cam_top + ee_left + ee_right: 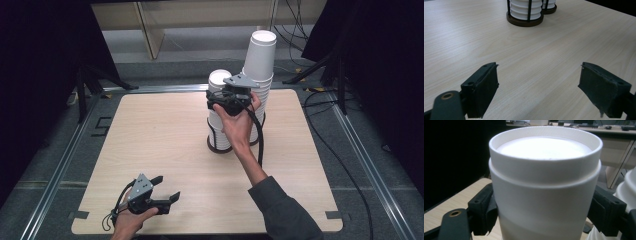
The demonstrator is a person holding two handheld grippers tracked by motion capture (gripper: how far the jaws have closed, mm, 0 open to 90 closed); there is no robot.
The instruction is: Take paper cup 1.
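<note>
Cup (544,192): light, thin paper, crushes easy, so squeeze gently mid-wall. Right gripper (231,98) clamps it atop stack (218,131). Left gripper (165,197) gapes wide, nothing in it.

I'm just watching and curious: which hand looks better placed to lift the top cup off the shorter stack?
The right. The right gripper already has its jaws on either side of the top cup of the shorter stack. The left gripper sits near the table's front edge, jaws apart and empty, far from both stacks.
</note>
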